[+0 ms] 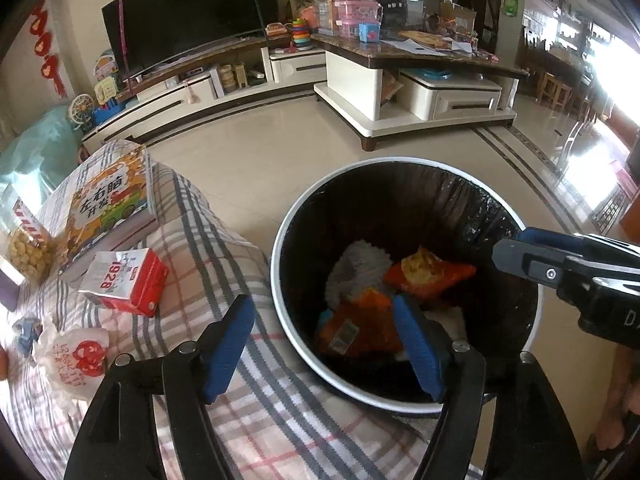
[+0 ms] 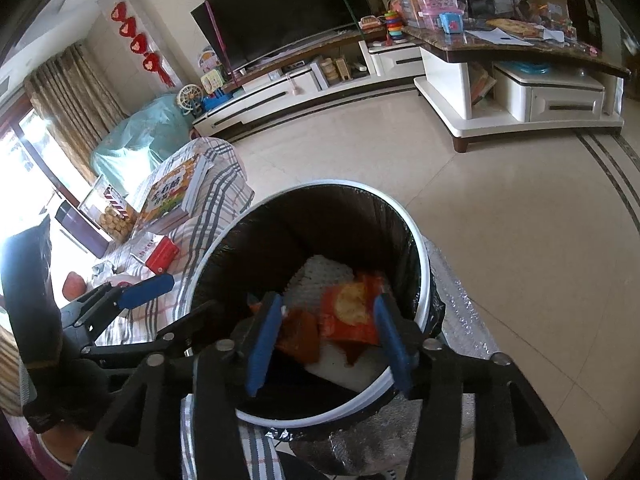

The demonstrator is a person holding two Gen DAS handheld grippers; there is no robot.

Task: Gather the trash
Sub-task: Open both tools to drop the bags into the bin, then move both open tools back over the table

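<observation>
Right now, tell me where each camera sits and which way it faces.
Left wrist: on the left gripper, over the plaid-covered seat's edge, facing down into the trash bin; its open blue fingers and the right gripper show.
Right wrist: on the right gripper, above the bin, looking into it; its open fingers and the left gripper show.
Shared: bin, orange snack bags, red carton, TV.

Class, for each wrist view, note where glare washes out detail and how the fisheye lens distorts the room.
Left wrist view: window glare burns out the right edge; the TV stand bows into a curve. Right wrist view: glare whitens the left edge by the curtain; floor stripes curve, corners vignette black.
</observation>
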